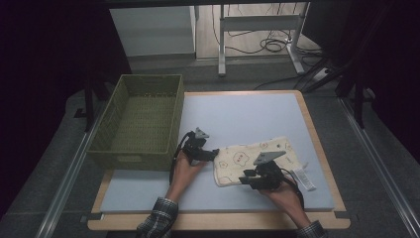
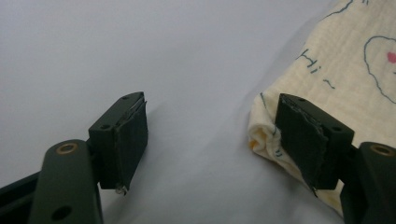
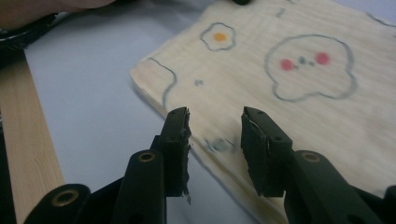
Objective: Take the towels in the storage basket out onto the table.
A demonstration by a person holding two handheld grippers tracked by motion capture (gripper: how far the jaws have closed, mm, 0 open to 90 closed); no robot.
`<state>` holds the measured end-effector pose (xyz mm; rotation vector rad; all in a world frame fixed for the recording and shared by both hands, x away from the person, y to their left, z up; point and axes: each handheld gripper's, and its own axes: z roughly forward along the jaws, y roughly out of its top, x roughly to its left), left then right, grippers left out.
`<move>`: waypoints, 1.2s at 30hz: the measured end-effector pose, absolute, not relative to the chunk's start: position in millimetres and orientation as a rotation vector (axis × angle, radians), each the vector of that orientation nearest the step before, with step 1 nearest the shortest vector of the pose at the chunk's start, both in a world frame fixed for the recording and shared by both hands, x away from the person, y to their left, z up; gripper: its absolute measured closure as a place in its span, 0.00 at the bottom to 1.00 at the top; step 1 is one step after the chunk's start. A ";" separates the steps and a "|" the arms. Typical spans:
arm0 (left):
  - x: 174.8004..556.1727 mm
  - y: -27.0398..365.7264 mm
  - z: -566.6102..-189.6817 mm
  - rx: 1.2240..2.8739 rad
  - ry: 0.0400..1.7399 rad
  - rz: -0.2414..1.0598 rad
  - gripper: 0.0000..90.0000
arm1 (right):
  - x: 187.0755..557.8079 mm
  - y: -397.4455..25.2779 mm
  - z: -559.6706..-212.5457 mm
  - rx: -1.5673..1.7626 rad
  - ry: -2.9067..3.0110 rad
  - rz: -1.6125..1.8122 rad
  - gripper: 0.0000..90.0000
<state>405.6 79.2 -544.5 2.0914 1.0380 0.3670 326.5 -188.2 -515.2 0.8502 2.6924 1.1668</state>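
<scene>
Left gripper [image 1: 210, 153]: jaws spread, at cloth [image 1: 247, 158] corner.
Right gripper [image 3: 215, 135]: parted over near edge.
Cloth: likely soft, light; pinch edges.

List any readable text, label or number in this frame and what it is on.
"Hi~": handwritten-style print on the cloth, read in the left gripper view.
Small dark marks near the cloth's edge in the right gripper view: too blurred to read.
White tag at the cloth's right end in the high view: too small to read.
Basket, grippers and table: no text seen.
</scene>
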 end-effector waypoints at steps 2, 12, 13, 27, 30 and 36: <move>405.6 79.1 -544.6 2.091 1.038 0.366 0.29 | 325.6 -177.6 -515.5 0.826 2.710 1.174 0.70; 405.7 79.3 -544.6 2.091 1.037 0.367 0.29 | 320.8 -128.0 -519.4 0.749 2.772 1.156 0.72; 405.7 79.3 -544.6 2.091 1.037 0.367 0.29 | 320.2 -124.3 -520.4 0.743 2.776 1.149 0.72; 404.1 78.9 -543.8 2.090 1.019 0.363 0.36 | 312.3 -105.3 -525.2 0.654 2.691 0.980 0.93; 400.9 77.3 -542.8 2.093 0.983 0.334 0.61 | 313.4 -105.9 -525.1 0.657 2.694 0.985 0.94; 396.6 78.8 -540.9 2.047 0.997 0.269 0.95 | 318.6 -106.1 -526.8 0.712 2.735 1.084 0.94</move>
